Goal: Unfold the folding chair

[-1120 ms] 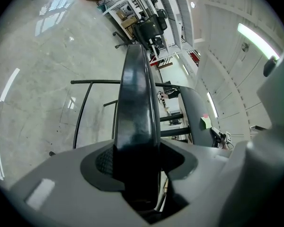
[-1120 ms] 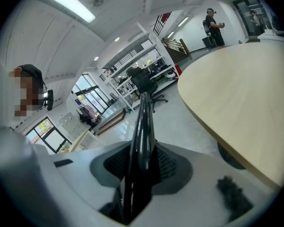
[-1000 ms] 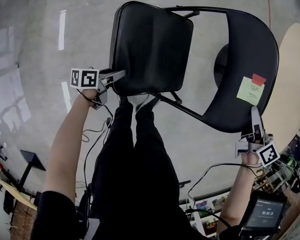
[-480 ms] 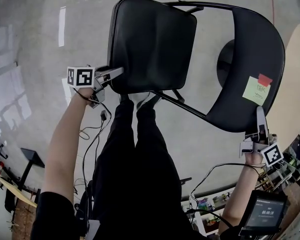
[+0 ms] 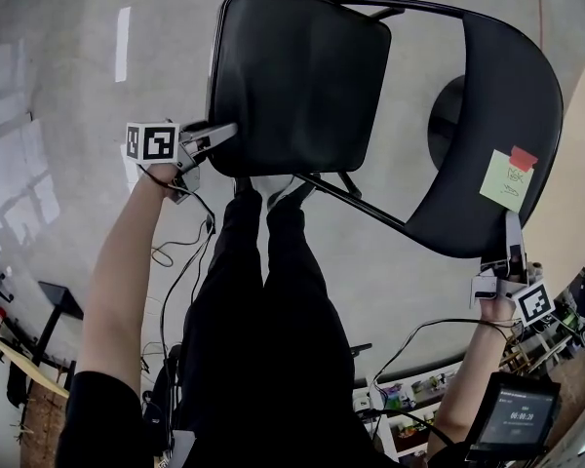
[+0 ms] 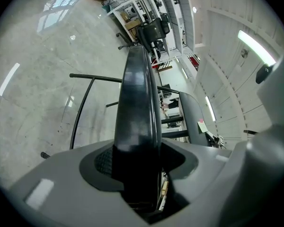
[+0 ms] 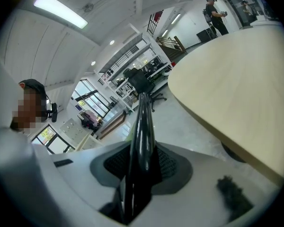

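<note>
A black folding chair is held up over the floor in the head view. Its padded seat (image 5: 297, 76) is at centre left and its curved backrest (image 5: 487, 144), with a yellow sticky note (image 5: 507, 180), is at the right. My left gripper (image 5: 224, 133) is shut on the seat's near left edge. Its jaws have just opened slightly wider, with the seat (image 6: 137, 103) still filling the left gripper (image 6: 135, 174). My right gripper (image 5: 512, 232) is shut on the backrest's lower rim. In the right gripper view that thin rim (image 7: 143, 126) runs up between the pads of the right gripper (image 7: 139, 167).
The person's black-trousered legs (image 5: 263, 310) stand just below the chair. A round beige table (image 7: 236, 79) lies close on the right. Cables (image 5: 175, 252) trail over the grey concrete floor, and a small screen (image 5: 512, 417) sits at lower right. The chair's leg tube (image 6: 83, 108) stands left of the seat.
The seat and the left gripper have shifted up in the head view. The backrest and the right gripper have moved right and down, so seat and backrest stand slightly further apart.
</note>
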